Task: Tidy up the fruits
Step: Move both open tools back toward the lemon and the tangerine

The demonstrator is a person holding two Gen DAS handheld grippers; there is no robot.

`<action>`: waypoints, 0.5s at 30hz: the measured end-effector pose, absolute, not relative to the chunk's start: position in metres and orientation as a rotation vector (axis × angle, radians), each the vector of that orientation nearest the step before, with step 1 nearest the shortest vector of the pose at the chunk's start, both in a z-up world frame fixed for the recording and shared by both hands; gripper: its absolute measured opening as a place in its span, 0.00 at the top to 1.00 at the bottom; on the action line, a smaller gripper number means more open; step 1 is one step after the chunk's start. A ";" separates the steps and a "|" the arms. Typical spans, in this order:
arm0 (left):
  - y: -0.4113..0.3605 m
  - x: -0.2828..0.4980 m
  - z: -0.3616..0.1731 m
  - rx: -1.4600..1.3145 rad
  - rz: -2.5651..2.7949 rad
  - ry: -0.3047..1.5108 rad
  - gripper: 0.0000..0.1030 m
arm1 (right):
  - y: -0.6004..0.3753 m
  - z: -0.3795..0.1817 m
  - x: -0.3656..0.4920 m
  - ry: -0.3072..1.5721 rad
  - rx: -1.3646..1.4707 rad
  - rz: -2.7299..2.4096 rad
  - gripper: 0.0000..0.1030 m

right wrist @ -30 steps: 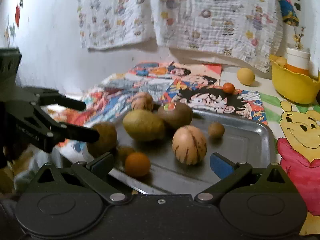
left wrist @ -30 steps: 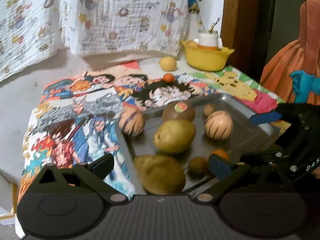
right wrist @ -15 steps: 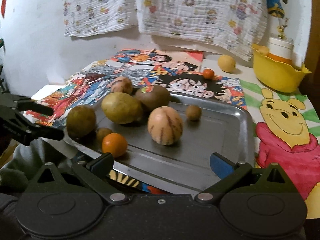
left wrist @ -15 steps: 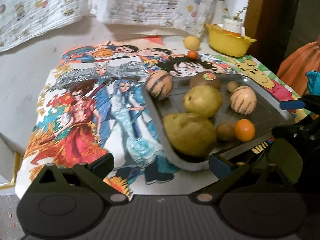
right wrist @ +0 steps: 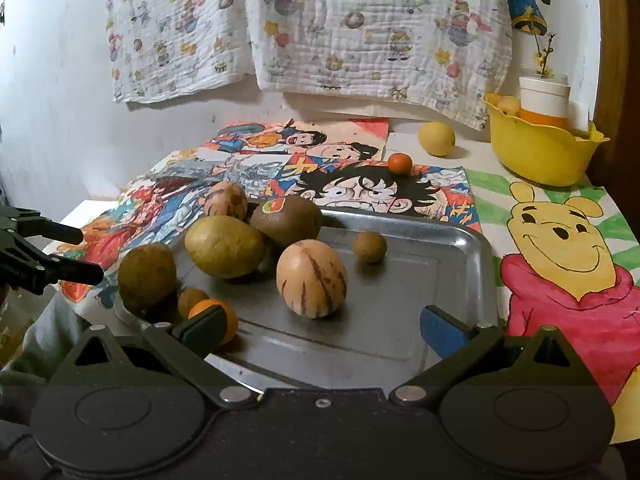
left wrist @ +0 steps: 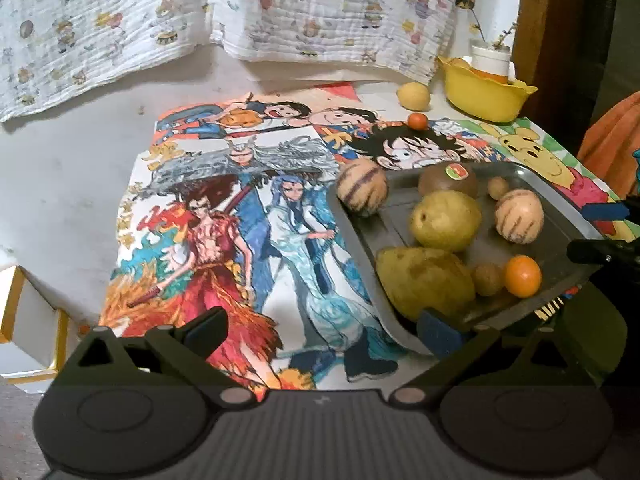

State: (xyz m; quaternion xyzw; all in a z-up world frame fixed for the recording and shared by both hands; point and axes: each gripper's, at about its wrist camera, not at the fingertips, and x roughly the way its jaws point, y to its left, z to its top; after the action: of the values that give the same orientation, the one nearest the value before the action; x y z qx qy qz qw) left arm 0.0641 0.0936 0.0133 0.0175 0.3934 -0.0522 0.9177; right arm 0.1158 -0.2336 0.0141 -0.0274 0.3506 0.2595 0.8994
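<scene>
A desk [right wrist: 472, 152] covered with bright cartoon posters is seen from two hand-held grippers. A metal tray [right wrist: 456, 276] sits near the front edge, and most of the fruit is gathered on it, which suggests it is the collecting place.

On the tray are a green pear [right wrist: 225, 246], a brown kiwi with a sticker [right wrist: 286, 221], a striped pale melon [right wrist: 311, 278], a small brown round fruit [right wrist: 369, 246], another small brown fruit [right wrist: 192, 300] and an orange [right wrist: 224, 320] at the near edge. A darker pear [right wrist: 146, 274] rests on the tray's left corner. A second striped melon [right wrist: 226, 200] lies at the far left rim; whether it is inside or just outside cannot be told.

At the back right a yellow bowl [right wrist: 540, 152] holds a white-lidded jar [right wrist: 544, 98] and at least one pale yellow fruit [right wrist: 507, 105]. Two fruits are left loose on the desk, apparently still to be sorted: a lemon [right wrist: 437, 139] beside the bowl and a tiny orange fruit [right wrist: 400, 163] on a poster.

The right gripper [right wrist: 322, 326] is held low over the tray's near edge, fingers spread wide and holding nothing, the orange just behind its left finger. The left gripper [left wrist: 322, 326] is held off the tray's left corner, also wide open and empty, over the posters.
</scene>
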 end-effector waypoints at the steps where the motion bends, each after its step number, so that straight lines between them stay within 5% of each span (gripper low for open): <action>1: 0.095 0.066 0.014 0.031 -0.100 0.807 0.00 | -0.234 0.014 0.117 0.726 -0.048 0.542 0.01; 15: 0.095 0.115 0.028 0.014 0.006 0.776 0.00 | -0.234 0.019 0.149 0.692 0.027 0.558 0.01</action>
State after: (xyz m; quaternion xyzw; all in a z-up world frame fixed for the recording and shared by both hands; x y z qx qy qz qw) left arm 0.1146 0.0946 0.0280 0.0066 0.3782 0.0027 0.9257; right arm 0.1486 -0.2345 0.0191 0.0130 0.3346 0.2701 0.9027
